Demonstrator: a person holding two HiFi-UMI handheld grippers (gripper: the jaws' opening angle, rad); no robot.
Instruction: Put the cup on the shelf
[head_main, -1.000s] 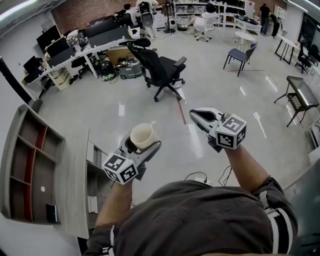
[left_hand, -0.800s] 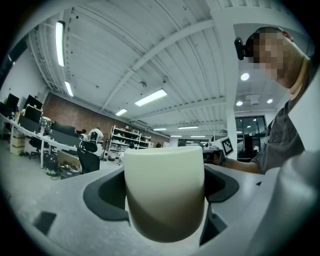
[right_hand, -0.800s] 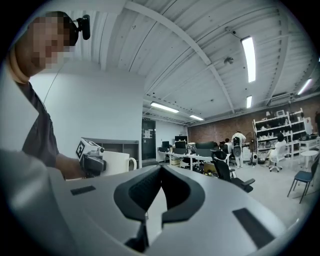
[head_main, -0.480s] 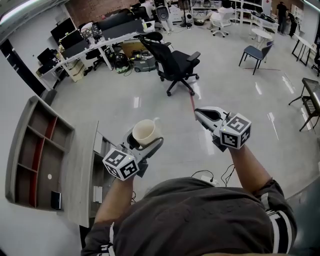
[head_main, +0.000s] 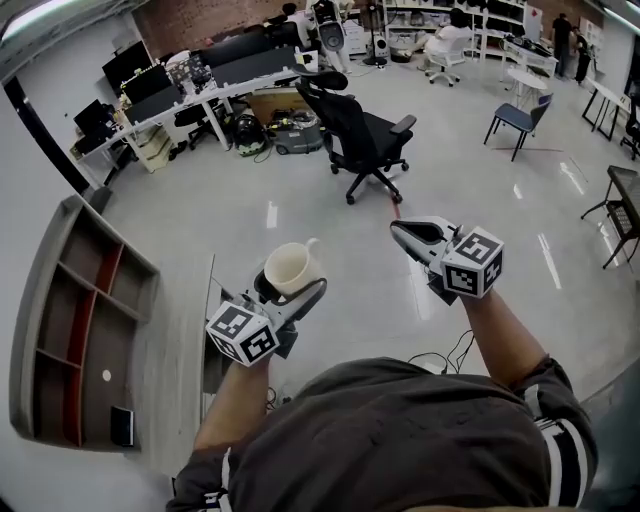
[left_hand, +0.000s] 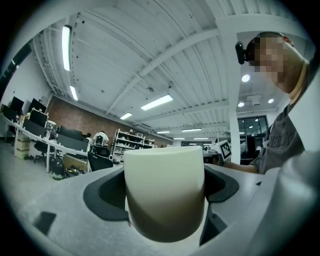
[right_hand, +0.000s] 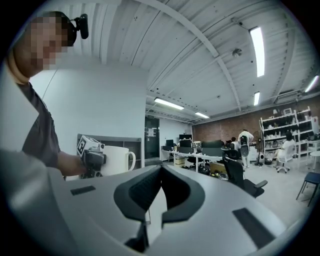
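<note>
A cream cup (head_main: 288, 268) with a handle sits upright between the jaws of my left gripper (head_main: 292, 282), which is shut on it at chest height. In the left gripper view the cup (left_hand: 164, 190) fills the gap between both pads. The grey shelf (head_main: 75, 320) with red-edged compartments stands at the far left, well apart from the cup. My right gripper (head_main: 402, 232) hovers to the right of the cup, shut with nothing in it. In the right gripper view its pads meet at the tips (right_hand: 161, 172), and the cup (right_hand: 114, 159) shows at the left before the shelf (right_hand: 125, 141).
A grey tabletop (head_main: 190, 340) adjoins the shelf. A black office chair (head_main: 365, 140) stands ahead on the shiny floor, with desks and monitors (head_main: 180, 85) behind it. At the far right are a blue chair (head_main: 515, 118) and people; cables (head_main: 440, 355) lie below.
The view has swung a little, so the shelf and chair sit further right in the picture. Both grippers keep the same pose, the cup still in the left one.
</note>
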